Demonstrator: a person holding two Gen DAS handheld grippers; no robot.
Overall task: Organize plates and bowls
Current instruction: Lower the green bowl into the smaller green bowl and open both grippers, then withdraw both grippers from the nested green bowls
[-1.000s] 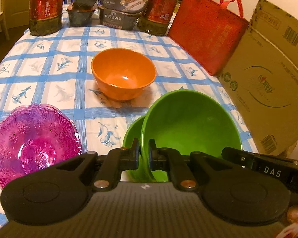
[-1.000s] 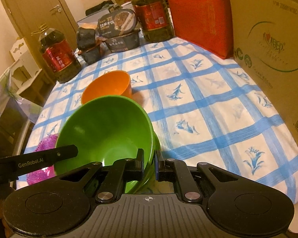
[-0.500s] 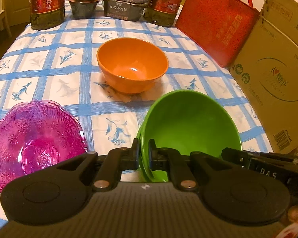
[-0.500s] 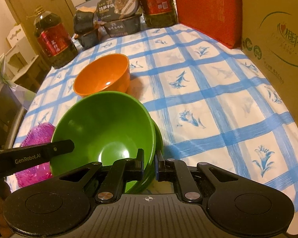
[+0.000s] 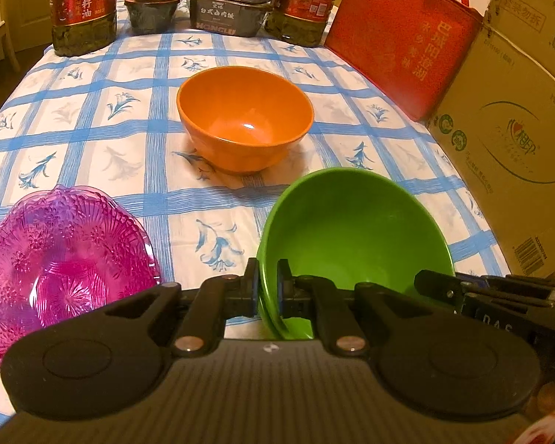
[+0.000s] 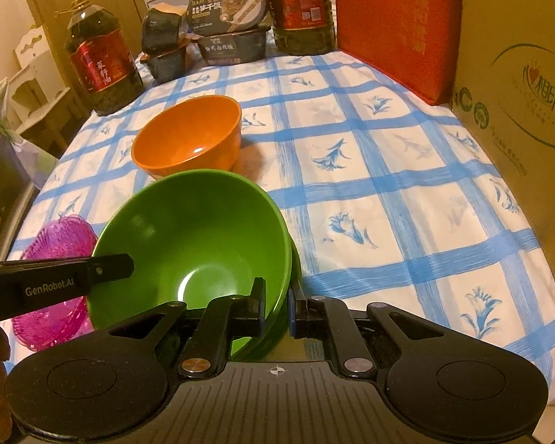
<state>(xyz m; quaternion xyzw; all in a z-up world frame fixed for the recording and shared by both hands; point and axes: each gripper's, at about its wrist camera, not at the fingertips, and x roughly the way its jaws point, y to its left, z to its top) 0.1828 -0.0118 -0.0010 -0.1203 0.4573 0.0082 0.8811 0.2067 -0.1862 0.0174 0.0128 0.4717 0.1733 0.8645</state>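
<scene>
A green bowl [image 5: 355, 229] [image 6: 192, 236] is held tilted near the table's front edge. It is nested in a second green bowl, of which only a thin rim [image 6: 295, 259] shows. My left gripper [image 5: 267, 288] is shut on the bowl's left rim. My right gripper [image 6: 277, 303] is shut on the right rim, where the two rims lie together. One left finger [image 6: 92, 273] crosses the right wrist view. An orange bowl [image 5: 244, 129] [image 6: 188, 137] stands upright just behind. A pink glass plate [image 5: 55, 259] [image 6: 55, 236] lies to the left.
A blue-checked tablecloth [image 5: 137, 140] covers the table. Two oil bottles [image 5: 83, 3] [image 5: 307, 0] and stacked food boxes [image 5: 229, 3] line the far edge. A red bag [image 5: 399, 48] and a cardboard box [image 5: 507, 140] stand along the right side.
The tilted green bowl has sunk deeper into the second green bowl, whose rim now barely shows. Both grippers have stayed shut on the rims.
</scene>
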